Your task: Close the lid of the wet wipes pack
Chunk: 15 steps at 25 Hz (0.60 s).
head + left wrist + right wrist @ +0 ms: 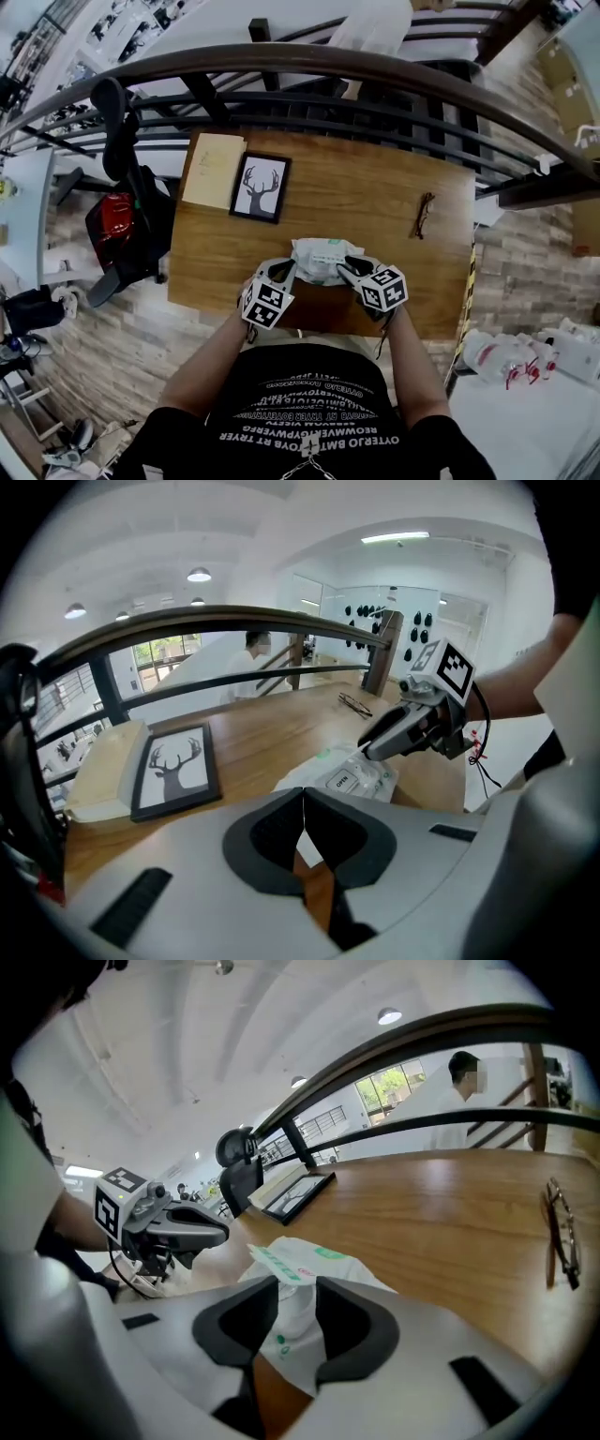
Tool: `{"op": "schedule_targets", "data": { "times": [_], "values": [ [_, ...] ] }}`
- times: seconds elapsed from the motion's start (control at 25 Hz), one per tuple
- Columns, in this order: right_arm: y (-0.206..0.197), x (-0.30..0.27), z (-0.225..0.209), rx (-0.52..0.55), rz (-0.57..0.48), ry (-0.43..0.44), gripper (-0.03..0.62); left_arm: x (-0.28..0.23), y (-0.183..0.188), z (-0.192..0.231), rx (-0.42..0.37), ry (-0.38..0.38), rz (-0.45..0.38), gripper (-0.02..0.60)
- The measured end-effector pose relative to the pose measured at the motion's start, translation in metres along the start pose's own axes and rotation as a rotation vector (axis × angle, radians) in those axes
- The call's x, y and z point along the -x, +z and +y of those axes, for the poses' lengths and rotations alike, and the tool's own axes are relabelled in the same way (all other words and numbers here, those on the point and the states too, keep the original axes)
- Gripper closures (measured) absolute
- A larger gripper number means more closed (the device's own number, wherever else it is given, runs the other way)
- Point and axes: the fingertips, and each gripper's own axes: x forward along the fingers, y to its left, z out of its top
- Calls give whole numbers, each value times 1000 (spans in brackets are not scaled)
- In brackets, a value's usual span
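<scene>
Left tongs are clenched, empty, just beside the wet wipes pack. Right tongs are released, straddling its lifted lid flap, seemingly not yet pressed shut.

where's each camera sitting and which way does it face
Head view: on the person's head, steeply down on the table, pack, both forearms, left gripper and right gripper.
Left gripper view: on the left gripper, along its shut jaws, toward the pack, right gripper and its forearm.
Right gripper view: on the right gripper, along its parted jaws, over the pack toward the left gripper and its forearm.
Shared: all three show the pack, deer picture and glasses.
</scene>
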Motion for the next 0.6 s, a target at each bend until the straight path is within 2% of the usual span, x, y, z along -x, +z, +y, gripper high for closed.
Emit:
{"op": "schedule_targets", "data": {
  "times": [0.2, 0.48, 0.6],
  "values": [
    [-10, 5, 9, -37, 26, 61, 449, 22, 31, 15, -34, 63, -58, 554],
    [-4, 17, 31, 23, 22, 86, 451, 29, 71, 22, 13, 90, -155, 554],
    [4, 24, 48, 83, 11, 118, 524, 30, 82, 18, 21, 89, -180, 554]
  ]
}}
